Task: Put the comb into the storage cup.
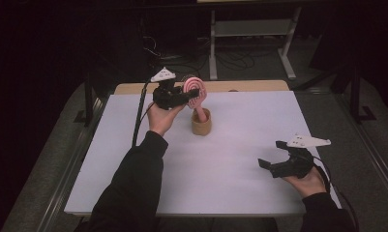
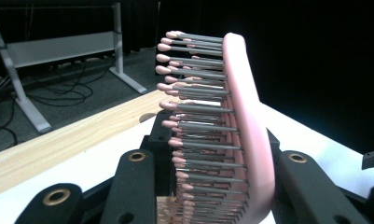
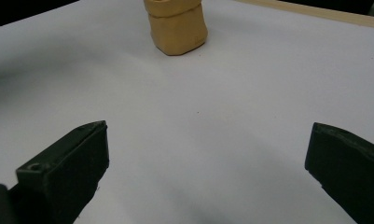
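High view puts the left claw (image 1: 189, 96) clamped on the head of a pink hairbrush (image 1: 195, 92), whose handle points down into a tan cup (image 1: 201, 123) that serves as landmark. The brush's long axis stands near upright above the cup. The right claw (image 1: 274, 157) sits well apart from the cup on the white bench (image 1: 230, 159), jaws spread and empty. Grey bristles carry rounded pink tips; the cup looks soft and matte.

A white table top (image 1: 230, 159) with a pale wooden strip (image 1: 249, 86) along its far edge stands in a dark room. Beyond it, on the grey floor (image 1: 322, 101), a white metal frame (image 1: 252, 38) stands among loose black cables (image 1: 230, 60).
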A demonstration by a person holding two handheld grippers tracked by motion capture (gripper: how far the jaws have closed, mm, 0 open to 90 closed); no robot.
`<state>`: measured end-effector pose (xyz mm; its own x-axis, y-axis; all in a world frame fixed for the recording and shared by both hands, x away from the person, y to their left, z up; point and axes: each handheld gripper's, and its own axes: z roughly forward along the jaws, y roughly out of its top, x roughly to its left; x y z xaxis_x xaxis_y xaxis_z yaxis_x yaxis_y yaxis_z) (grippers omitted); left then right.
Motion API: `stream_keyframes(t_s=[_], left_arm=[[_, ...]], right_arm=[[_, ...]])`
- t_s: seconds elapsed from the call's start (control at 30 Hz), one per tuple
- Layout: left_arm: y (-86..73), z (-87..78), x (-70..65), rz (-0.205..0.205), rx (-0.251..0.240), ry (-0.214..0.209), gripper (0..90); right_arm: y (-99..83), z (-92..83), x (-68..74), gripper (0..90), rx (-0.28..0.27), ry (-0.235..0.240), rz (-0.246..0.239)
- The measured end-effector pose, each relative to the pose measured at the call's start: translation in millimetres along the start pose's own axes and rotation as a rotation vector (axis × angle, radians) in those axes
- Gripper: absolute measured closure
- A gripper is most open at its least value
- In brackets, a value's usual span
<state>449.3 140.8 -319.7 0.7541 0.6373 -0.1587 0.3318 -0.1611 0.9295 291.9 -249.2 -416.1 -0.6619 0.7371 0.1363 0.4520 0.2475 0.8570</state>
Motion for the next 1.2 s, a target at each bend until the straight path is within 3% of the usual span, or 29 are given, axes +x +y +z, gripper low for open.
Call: stream_keyframes(t_s=[0.5, 1.2], left_arm=[[-10.4, 0.5, 5.8, -0.031, 0.010, 0.001, 63.0], [-22.3, -16.5, 18.4, -0.057, -0.009, 0.006, 61.7]], right_arm=[[-0.3, 0.1, -0.4, 0.0, 0.003, 0.000, 0.001], [-0.9, 1.5, -0.4, 0.0, 0.014, -0.002, 0.000]])
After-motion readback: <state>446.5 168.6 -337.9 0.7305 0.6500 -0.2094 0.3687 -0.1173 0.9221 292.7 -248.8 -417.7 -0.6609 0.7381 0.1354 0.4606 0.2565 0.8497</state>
